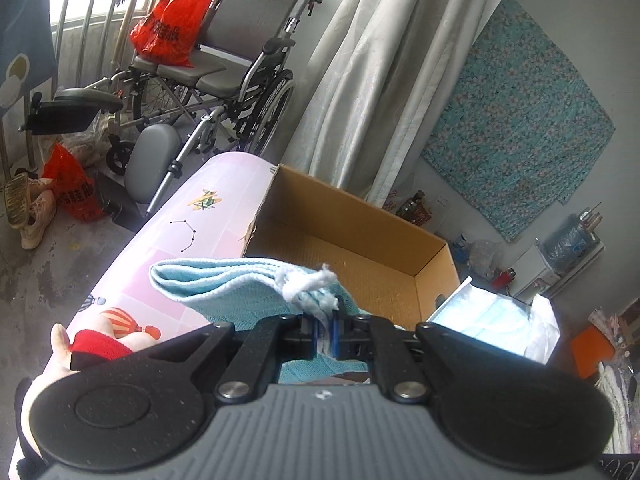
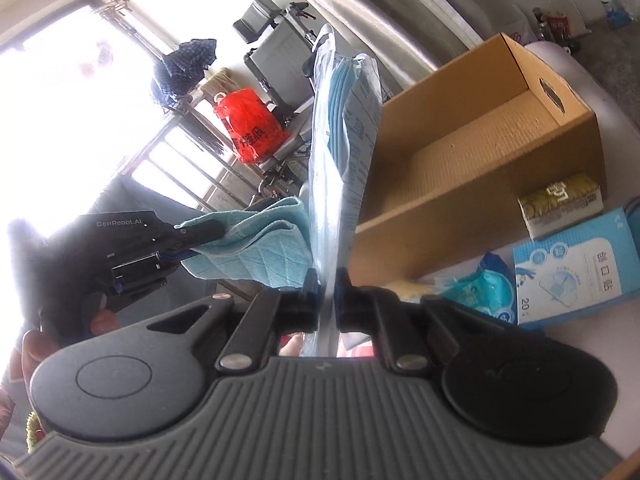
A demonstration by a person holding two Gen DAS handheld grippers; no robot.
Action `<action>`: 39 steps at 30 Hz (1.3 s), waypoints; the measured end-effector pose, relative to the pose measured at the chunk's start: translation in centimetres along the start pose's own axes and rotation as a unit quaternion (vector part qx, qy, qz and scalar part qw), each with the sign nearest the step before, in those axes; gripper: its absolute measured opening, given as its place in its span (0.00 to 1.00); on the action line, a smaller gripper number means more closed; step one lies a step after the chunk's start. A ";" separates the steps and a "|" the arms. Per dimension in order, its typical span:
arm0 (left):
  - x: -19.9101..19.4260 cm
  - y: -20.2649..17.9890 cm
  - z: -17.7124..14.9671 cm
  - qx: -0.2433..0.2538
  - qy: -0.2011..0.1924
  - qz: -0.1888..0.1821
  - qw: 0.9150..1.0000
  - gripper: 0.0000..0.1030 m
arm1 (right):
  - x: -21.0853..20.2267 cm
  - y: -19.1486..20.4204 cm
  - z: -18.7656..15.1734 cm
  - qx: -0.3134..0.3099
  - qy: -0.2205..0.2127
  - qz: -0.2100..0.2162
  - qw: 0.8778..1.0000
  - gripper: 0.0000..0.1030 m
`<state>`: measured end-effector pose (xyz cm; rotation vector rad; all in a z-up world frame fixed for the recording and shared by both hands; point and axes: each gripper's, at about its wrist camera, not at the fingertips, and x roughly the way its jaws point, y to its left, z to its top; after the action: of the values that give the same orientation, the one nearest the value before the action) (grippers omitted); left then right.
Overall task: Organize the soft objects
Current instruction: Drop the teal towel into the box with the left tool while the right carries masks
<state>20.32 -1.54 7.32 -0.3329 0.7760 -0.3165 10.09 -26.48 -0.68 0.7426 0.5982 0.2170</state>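
Low centre of the left wrist view: your left gripper (image 1: 328, 330) has its jaws drawn together on a frayed white corner of the folded blue towel (image 1: 224, 284). Towel hangs out to the left of the pinch, above the pink patterned tabletop (image 1: 200, 216).

Left edge, lower: a plush toy (image 1: 100, 340) with a red part lies on the tabletop, partly behind the gripper body.

Centre: the open cardboard box (image 1: 436, 256) sits just beyond the towel, its inside showing only bare cardboard floor.

Right of the box: the clear packet of blue face masks (image 1: 492, 316) shows bright and overexposed.

Upper left: wheelchair (image 1: 224, 64) with a red plastic bag (image 1: 172, 20) on its seat, well apart from the table.

Right wrist view, left to right:
- Your left gripper (image 2: 188, 244) shows side-on at mid left, towel (image 2: 264, 244) draped from its tips.
- Your right gripper (image 2: 326, 300) is clamped on the lower edge of the mask packet (image 2: 344, 140), which stands upright on edge and blocks the middle of the frame. Towel passes behind it.
- Cardboard box (image 2: 472, 184) lies right of the packet.
- Only this view shows, at right beside the box: a yellow-green tissue pack (image 2: 560, 204), a blue carton (image 2: 576, 268) marked 20, a small teal packet (image 2: 484, 288).
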 end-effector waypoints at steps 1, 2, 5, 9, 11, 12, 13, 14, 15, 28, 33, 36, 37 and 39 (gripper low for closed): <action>-0.2 -0.3 0.3 0.002 -0.004 -0.003 1.000 0.06 | -0.3 0.5 0.4 -0.007 -0.006 0.002 1.000 0.06; -0.5 -0.7 0.7 0.003 -0.007 -0.011 1.000 0.06 | -0.6 0.8 0.9 -0.013 -0.010 0.005 1.000 0.06; -0.5 -1.6 2.2 0.005 -0.013 -0.031 0.999 0.06 | -1.4 2.1 2.8 -0.036 -0.026 0.015 0.999 0.06; 1.3 -2.7 4.6 0.007 -0.013 -0.047 0.999 0.06 | -1.7 3.1 6.7 -0.069 -0.052 0.019 0.996 0.06; 3.4 -3.1 6.1 0.003 0.000 -0.049 0.999 0.06 | -1.0 3.0 9.1 -0.079 -0.059 0.015 0.995 0.06; 4.5 -3.3 6.7 0.000 0.011 -0.050 0.999 0.07 | -0.5 2.8 10.4 -0.085 -0.059 0.011 0.995 0.06; 5.8 -3.4 7.3 -0.004 0.022 -0.048 0.999 0.07 | 0.3 2.5 11.7 -0.089 -0.058 0.003 0.994 0.06; 7.6 -3.3 8.0 -0.014 0.038 -0.039 0.998 0.07 | 1.3 2.0 12.9 -0.088 -0.052 -0.002 0.995 0.06; 9.3 -3.3 8.6 -0.016 0.050 -0.033 0.998 0.07 | 2.5 1.3 14.1 -0.082 -0.041 -0.004 0.996 0.06; 29.4 -2.6 11.0 0.008 0.211 0.091 0.973 0.07 | 19.9 -10.0 20.9 0.033 0.116 -0.080 0.990 0.06; 33.1 -3.2 11.3 0.047 0.226 0.146 0.962 0.07 | 21.7 -11.4 20.9 0.009 0.127 -0.095 0.987 0.06; 35.5 -3.4 11.4 0.059 0.241 0.161 0.955 0.10 | 22.8 -12.5 20.9 0.010 0.132 -0.102 0.986 0.06; 36.4 -3.6 11.4 0.065 0.244 0.163 0.954 0.18 | 23.2 -12.8 20.8 0.009 0.133 -0.104 0.986 0.06; 37.1 -3.6 11.1 0.066 0.242 0.159 0.955 0.37 | 23.5 -13.2 20.6 0.011 0.134 -0.106 0.985 0.06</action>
<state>52.76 -17.56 -7.07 0.0060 1.2663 -0.1434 40.91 -38.60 -8.01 0.6696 0.9313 0.1142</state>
